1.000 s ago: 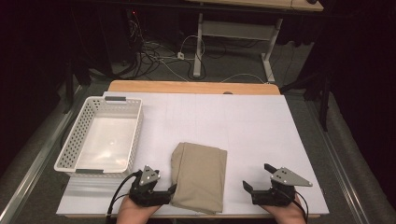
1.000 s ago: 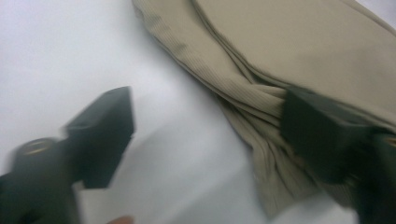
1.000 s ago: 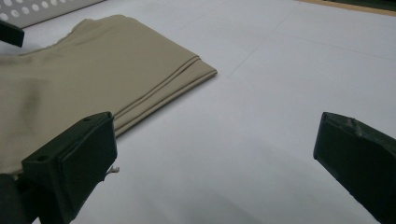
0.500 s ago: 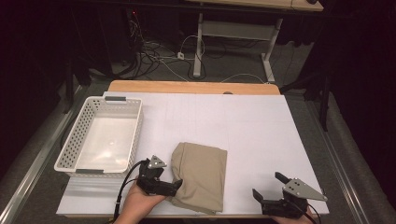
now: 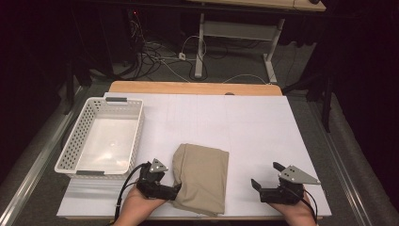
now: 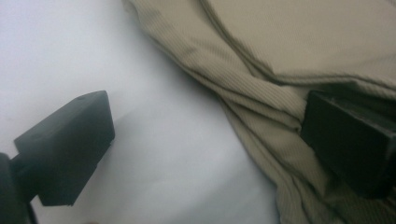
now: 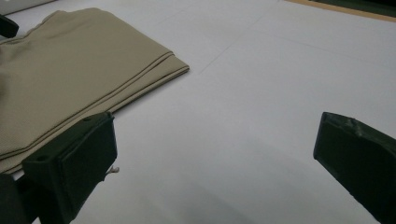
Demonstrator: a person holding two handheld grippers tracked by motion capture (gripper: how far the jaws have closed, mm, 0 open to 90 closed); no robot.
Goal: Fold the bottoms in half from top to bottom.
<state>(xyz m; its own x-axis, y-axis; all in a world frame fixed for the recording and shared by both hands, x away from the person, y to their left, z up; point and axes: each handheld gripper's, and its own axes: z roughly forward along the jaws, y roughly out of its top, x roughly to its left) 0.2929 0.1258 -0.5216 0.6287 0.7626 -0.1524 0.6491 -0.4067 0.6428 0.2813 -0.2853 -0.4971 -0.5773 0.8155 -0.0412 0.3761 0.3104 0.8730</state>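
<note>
A folded tan cloth [image 5: 201,176] lies on the white tabletop [image 5: 244,122] near its front edge. My left gripper [image 5: 175,188] is at the cloth's left edge, held in a hand. In the left gripper view the cloth [image 6: 280,60] has rumpled folds; my left gripper [image 6: 205,121] is open and its jaws have just been opening. The cloth's edge lies between them, and the right-hand jaw rests against the folds without a pinch. To the right of the cloth my right gripper [image 5: 266,176] is open; in its own view the right gripper [image 7: 215,140] has only bare table between its jaws, and the cloth [image 7: 70,70] lies to their left.
An empty white slotted basket [image 5: 135,136] stands at the left of the table. A wooden edge [image 5: 195,87] runs along the back. Cables and desk legs are on the floor beyond.
The right gripper drew back toward the front right corner, then came forward and left again. The left hand has turned a little at the cloth's edge, where its gripper has stayed.
</note>
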